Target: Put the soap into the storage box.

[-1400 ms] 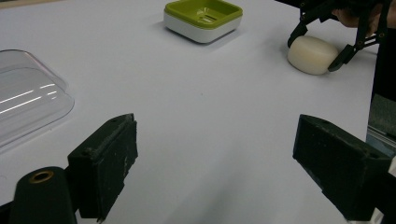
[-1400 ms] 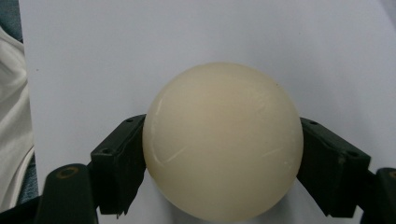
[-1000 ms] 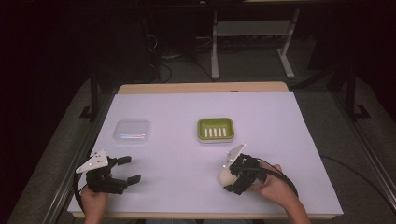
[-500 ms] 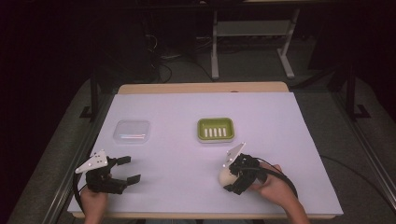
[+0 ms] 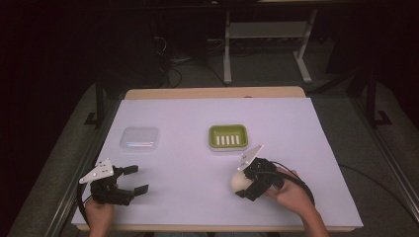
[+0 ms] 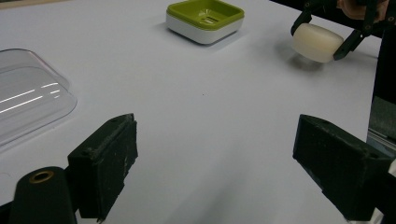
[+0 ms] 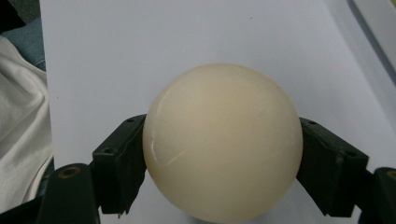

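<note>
Worktop [image 5: 197,113]: white sheet over a wooden top, a bare stretch between the person's two hands. Against the pictures from a second and half a second ago, nothing has measurably shifted: both hands, the soap and the dish sit where they did. Judgement: the grasp is settled and the carry has not begun.

Clear lid [image 5: 140,138]: lies flat on the left half of the worktop, well apart from the dish and ahead of the left hand. In the left gripper view it shows at the left edge [image 6: 28,95], just beyond the left finger.

Soap dish [image 5: 227,137]: green tray on a white base, slotted floor, empty, just ahead of the right hand. Likely destination for the soap. No obstacle on the line from soap to dish.

Right gripper [image 5: 245,181]: fingers [image 7: 119,172] pinching the bar of soap [image 5: 240,182] from both sides, near the front edge of the worktop. The left gripper view shows the soap [image 6: 318,43] lifted slightly off the sheet, a shadow beneath it. Rounded, smooth cream bar; could slip if squeezed unevenly.

Left gripper [image 5: 132,179]: fingers spread wide, holding nothing, low over the front-left corner. The lid appears to be its next object.
</note>
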A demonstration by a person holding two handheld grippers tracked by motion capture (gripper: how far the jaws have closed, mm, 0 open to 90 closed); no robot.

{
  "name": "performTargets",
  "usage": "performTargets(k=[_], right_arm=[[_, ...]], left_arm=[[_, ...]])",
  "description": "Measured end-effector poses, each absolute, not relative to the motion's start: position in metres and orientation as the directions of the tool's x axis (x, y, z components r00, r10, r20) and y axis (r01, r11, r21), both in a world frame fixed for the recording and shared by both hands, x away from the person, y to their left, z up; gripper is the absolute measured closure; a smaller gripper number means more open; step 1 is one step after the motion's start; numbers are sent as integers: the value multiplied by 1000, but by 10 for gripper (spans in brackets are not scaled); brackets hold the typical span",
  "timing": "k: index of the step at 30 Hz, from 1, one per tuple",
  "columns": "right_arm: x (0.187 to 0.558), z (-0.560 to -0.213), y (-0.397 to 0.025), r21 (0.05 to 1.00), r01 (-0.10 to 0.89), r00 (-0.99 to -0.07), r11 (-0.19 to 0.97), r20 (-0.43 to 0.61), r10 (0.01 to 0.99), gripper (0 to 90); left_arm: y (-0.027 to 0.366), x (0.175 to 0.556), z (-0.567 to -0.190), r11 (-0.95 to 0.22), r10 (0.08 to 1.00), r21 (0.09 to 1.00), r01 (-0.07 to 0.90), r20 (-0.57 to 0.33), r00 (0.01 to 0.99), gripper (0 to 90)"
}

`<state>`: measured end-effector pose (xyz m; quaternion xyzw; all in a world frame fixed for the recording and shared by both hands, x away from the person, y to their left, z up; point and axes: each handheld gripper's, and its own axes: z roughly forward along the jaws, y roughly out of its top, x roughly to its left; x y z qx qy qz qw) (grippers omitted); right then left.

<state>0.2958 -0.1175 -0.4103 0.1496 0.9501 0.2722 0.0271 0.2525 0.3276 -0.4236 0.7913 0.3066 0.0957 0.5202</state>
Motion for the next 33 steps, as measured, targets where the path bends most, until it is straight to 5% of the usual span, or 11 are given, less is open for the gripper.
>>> performTargets(k=[33], right_arm=[[333,-378,-118,555,256,-961,791,60,269,226]], left_arm=[[329,251,-423,-263,592,885,384,-167,789,132]])
